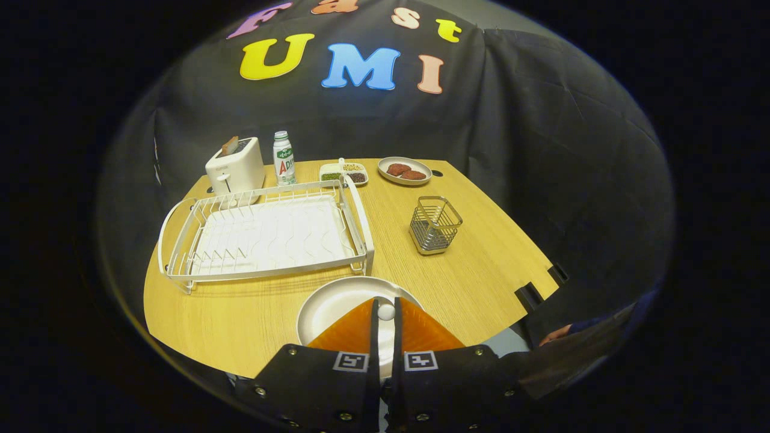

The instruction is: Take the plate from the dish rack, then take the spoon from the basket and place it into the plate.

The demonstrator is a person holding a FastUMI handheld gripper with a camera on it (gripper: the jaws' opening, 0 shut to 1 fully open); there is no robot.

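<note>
Claw [385, 313] clamped on the white round-ended spoon [385, 311], held directly over the round white plate [328, 307] on the wooden worktop [475, 276]; release lies straight below.

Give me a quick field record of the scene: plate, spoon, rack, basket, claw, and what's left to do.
plate: white plate on the table, in front of the dish rack, under the claw
spoon: white spoon, its end between the claw fingers, over the plate
dish rack: white wire rack, nothing standing in it
basket: wire basket, right of the rack, looks empty
claw: claw nearly closed, shut on the spoon
remaining: release the spoon into the plate
</note>
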